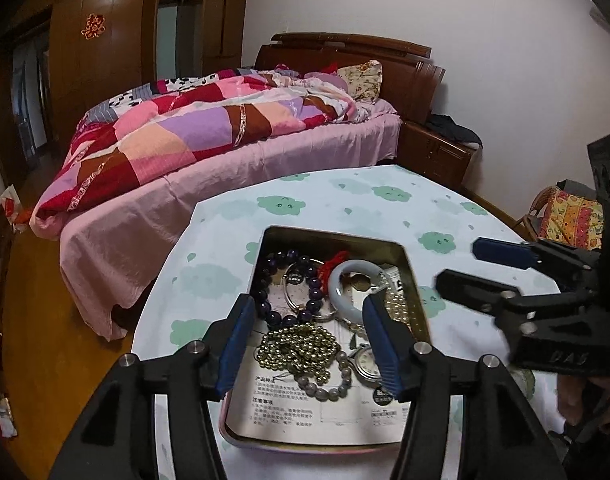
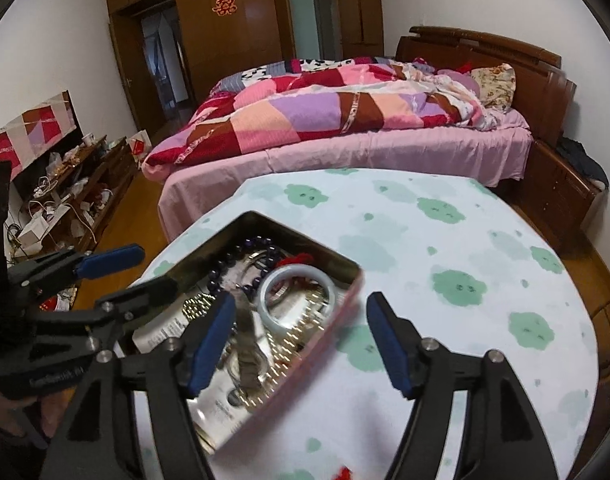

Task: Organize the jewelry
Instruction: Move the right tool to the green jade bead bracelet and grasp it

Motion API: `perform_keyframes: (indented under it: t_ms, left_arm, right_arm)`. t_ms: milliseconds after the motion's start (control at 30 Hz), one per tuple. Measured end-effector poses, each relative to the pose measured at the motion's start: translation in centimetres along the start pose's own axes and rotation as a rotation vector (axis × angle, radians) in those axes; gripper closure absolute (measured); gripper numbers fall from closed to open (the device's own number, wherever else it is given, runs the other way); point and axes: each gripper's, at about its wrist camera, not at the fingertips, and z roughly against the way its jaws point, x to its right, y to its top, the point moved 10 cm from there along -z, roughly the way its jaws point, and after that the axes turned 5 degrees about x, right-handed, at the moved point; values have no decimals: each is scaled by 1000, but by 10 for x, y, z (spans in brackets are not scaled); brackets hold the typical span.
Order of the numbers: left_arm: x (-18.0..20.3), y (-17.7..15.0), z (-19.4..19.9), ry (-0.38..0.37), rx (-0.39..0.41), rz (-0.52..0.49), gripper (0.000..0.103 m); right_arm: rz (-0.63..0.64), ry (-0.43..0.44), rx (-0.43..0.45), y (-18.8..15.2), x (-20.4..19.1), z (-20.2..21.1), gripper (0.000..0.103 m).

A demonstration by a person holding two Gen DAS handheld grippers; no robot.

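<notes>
Tin (image 1: 415, 280) holds tangled jewelry; left gripper (image 1: 309, 340) and right gripper (image 2: 301, 344) hover with fingers spread, empty. Next, probably: select one piece.

home bedroom | bed (image 2: 345, 148) w/ patchwork quilt (image 2: 305, 116) | wood wardrobe (image 2: 241, 40) | nightstand (image 1: 437, 152)

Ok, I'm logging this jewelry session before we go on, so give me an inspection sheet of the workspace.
Surface: table under a white cloth with green cloud prints.
Job's things: open tin holds a dark bead bracelet, a pale bangle, gold-coloured beads, a watch and a printed leaflet.
Clutter: something small and red at the near table edge.
Grippers: left gripper open over the tin; right gripper open, straddling the tin's right wall.
Cables: white cords on the low shelf.
Surroundings: bed with patchwork quilt, wooden wardrobe.
</notes>
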Motion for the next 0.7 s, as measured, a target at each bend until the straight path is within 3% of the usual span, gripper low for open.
perform_keyframes:
  t_ms: [400,700]
  left_arm:
    - [59,-14,18,-43,12,-86,46]
    - [94,-47,12,-55,-39,-151,46]
  right_arm:
    - [-114,-100,7,-46,78,57,22]
    - [-123,-119,-55,-93,87,63,22]
